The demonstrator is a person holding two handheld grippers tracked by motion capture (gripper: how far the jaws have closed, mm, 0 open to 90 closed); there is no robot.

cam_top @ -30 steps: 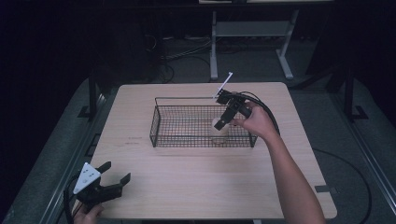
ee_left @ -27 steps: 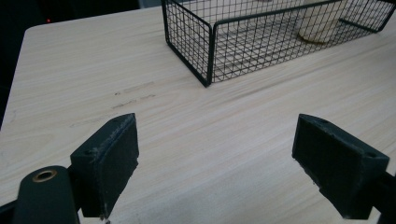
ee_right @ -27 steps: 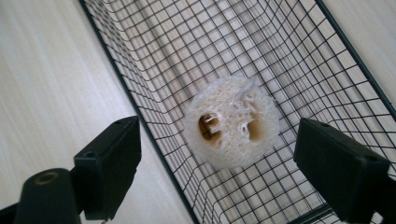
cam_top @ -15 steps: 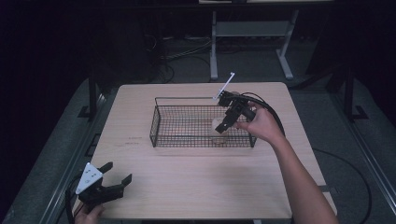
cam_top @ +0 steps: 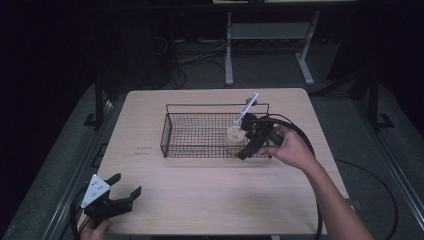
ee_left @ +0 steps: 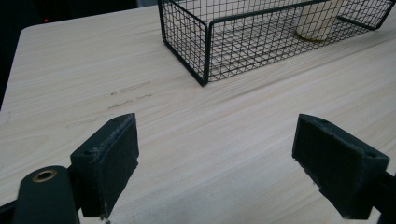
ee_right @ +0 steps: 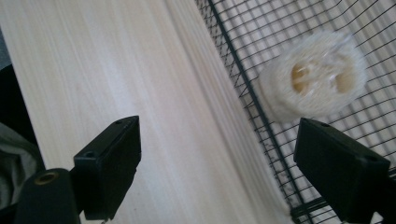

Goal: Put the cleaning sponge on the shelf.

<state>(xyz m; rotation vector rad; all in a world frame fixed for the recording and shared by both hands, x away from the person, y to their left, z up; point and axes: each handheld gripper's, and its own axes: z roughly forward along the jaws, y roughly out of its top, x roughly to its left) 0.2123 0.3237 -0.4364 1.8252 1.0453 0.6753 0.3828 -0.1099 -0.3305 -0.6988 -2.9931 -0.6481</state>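
In the basket (cam_top: pixel 200 136), the loofah (ee_right: pixel 314 83) lies just beyond the open right tongs (ee_right: pixel 233 172).

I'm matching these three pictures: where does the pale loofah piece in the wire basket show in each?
High view: loofah piece right of centre, in the basket's right end.
Left gripper view: loofah piece top right, behind mesh.
Right gripper view: loofah piece upper right, blurred.
Shared landmark: wire basket.

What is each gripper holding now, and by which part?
Nothing. The right gripper is open beside the loofah in the basket; the left gripper is open.
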